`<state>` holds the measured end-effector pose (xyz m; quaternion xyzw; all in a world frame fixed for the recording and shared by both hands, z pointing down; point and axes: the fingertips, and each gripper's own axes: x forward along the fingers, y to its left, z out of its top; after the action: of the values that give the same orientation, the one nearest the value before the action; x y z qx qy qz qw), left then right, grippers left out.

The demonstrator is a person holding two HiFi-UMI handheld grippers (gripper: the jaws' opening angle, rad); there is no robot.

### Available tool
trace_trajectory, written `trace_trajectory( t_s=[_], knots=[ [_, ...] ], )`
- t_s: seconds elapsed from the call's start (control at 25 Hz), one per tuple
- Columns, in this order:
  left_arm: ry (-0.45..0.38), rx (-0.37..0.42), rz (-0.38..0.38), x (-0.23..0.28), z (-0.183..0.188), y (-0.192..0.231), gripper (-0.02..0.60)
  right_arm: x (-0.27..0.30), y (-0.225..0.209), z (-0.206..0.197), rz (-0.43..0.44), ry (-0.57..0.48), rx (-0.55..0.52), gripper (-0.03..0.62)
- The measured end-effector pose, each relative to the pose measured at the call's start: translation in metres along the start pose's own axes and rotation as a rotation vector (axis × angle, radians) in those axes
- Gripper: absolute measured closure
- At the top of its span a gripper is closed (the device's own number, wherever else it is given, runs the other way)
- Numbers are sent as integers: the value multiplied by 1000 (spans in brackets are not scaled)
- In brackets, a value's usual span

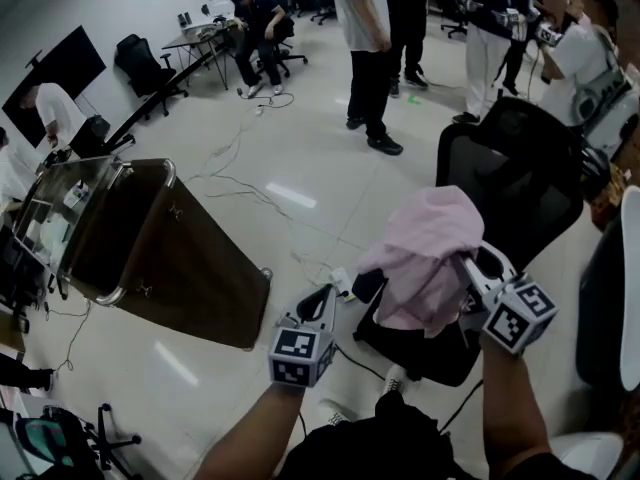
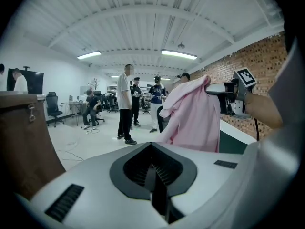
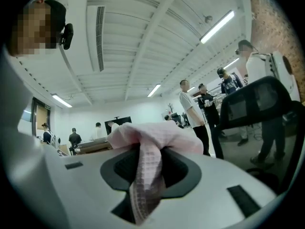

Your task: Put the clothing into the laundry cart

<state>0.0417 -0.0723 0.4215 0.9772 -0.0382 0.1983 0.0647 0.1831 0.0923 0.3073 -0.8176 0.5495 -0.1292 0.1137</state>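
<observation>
Garment (image 1: pixel 425 258): pink waffle-weave cloth, bunched and hanging in the lower right of the head view. It is clear of the floor, in front of a black chair (image 1: pixel 520 163), and not in the cart yet.

Right tongs (image 1: pixel 468 265): clenched on a gathered fold of the garment. In the right gripper view a twisted strip of it (image 3: pixel 145 175) runs down between the jaws, and the rest mounds over their tips.

Left tongs (image 1: pixel 322 298): lower centre of the head view, jaws together with nothing between them. In the left gripper view the garment (image 2: pixel 195 113) hangs right of centre, apart from them.

Cart (image 1: pixel 190 268): brown sides, metal rim, mouth open, at the left of the head view and well apart from the garment.

Handling (judgement):
- Soft, light and limp, so it will drape and swing rather than keep a shape.
- Not fragile. The textured weave should resist slipping.
- The single pinch goes deep into the fold and looks enough to carry it.
- Loose tails hang below the grip and could snag on the cart rim.
- Best hold is near the middle of the bunch, to keep the tails short. The left tongs could gather the lower hanging edge.
- On release the weave may cling to the ribbed pads.
</observation>
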Motion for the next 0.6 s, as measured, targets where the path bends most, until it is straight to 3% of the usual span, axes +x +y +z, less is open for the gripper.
trace_trajectory(
  t_s=[0.24, 0.6],
  knots=[
    [-65, -16, 106, -52, 14, 44, 581, 27, 55, 23, 94, -2, -55, 467],
    [-112, -51, 244, -123, 27, 98, 581, 78, 141, 25, 237, 30, -104, 467]
  ],
)
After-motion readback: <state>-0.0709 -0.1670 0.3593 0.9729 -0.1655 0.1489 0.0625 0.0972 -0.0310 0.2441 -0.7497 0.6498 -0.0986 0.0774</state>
